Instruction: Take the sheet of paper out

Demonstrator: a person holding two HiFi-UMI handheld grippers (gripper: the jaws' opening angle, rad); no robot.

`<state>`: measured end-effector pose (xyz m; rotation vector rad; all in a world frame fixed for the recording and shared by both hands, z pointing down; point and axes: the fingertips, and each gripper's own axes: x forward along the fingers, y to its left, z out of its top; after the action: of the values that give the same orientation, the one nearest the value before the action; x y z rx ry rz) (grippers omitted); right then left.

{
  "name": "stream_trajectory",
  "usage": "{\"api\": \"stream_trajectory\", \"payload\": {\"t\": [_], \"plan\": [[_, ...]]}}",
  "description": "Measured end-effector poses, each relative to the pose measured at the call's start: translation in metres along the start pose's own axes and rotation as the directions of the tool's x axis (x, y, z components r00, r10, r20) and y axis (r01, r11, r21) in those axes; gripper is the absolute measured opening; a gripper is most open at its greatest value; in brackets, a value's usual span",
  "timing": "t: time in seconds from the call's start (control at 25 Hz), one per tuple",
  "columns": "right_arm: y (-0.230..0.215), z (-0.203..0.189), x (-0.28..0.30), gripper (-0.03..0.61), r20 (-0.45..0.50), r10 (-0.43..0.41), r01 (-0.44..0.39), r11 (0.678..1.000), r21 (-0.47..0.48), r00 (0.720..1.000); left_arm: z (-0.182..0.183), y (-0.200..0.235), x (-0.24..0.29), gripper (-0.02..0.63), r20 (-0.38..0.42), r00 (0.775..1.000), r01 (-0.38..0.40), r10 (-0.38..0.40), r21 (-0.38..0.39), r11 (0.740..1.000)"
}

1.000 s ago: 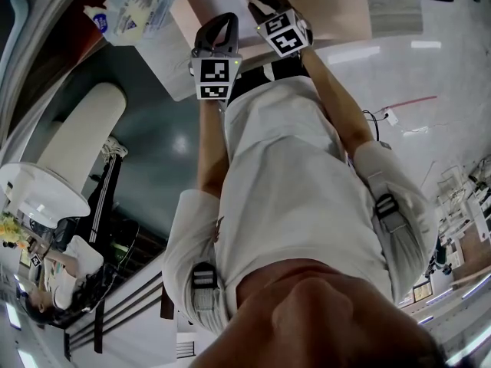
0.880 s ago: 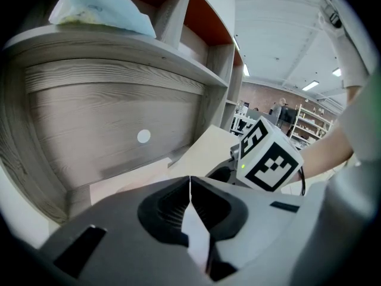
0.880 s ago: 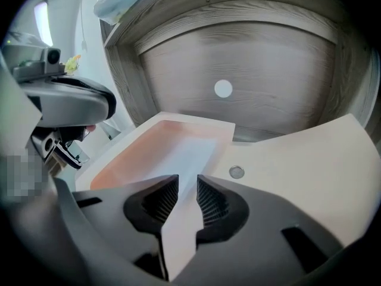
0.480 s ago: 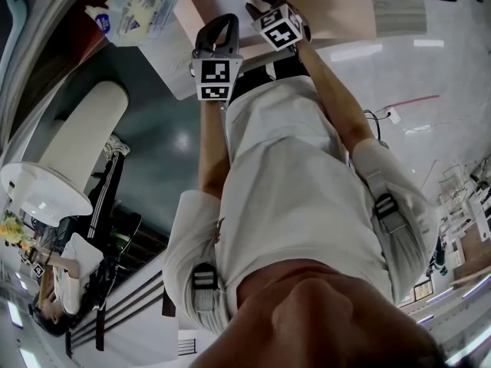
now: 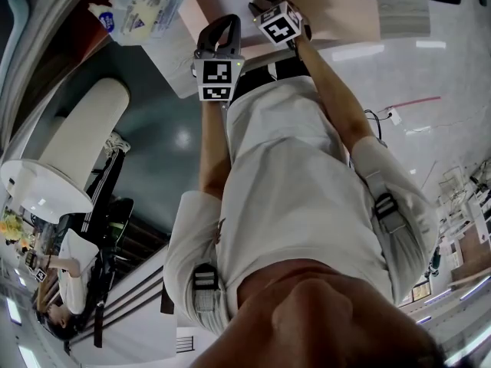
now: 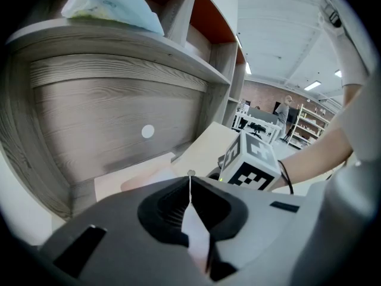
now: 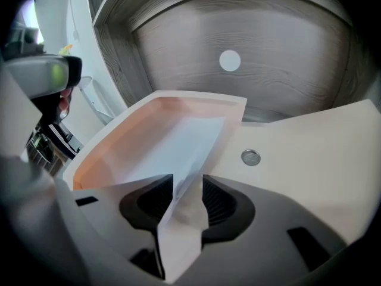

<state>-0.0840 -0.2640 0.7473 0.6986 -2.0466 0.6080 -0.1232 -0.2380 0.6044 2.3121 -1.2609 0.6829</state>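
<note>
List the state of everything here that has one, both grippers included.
folder: open, mouth gaping.
snap button: undone.
sheet of paper: partly inside the folder, near end standing between the right jaws.
left gripper: shut on a thin edge, apparently of the folder.
right gripper: open, jaws have just been opening; the sheet is between them, not pinched.

a grey wood-grain shelf (image 6: 119, 46) carries a pale blue plastic packet (image 6: 113, 5). beneath it, on the white desktop (image 5: 175, 64), an open beige snap folder (image 7: 309, 154) lies near the back panel (image 7: 268, 94).
</note>
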Motion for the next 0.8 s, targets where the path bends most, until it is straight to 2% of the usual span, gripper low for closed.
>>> {"api": "stream_trajectory", "payload": {"t": [0.2,0.64,0.8], "plan": [[-0.002,-0.004,0.005,0.163,-0.022,-0.016,0.016,1.000,-0.012,1.000,-0.001,0.002,-0.002,0.025,0.002,1.000,-0.006,0.006,-0.007,1.000],[-0.014,-0.005,0.004,0.035,-0.005,-0.061,0.061,0.998,-0.034,0.998,-0.003,0.001,-0.004,0.025,0.005,1.000,-0.013,0.013,-0.013,1.000],[-0.015,-0.006,0.005,0.026,0.002,-0.062,0.062,0.998,-0.033,0.998,-0.001,-0.004,-0.002,0.025,0.008,1.000,-0.007,0.007,-0.008,1.000]]}}
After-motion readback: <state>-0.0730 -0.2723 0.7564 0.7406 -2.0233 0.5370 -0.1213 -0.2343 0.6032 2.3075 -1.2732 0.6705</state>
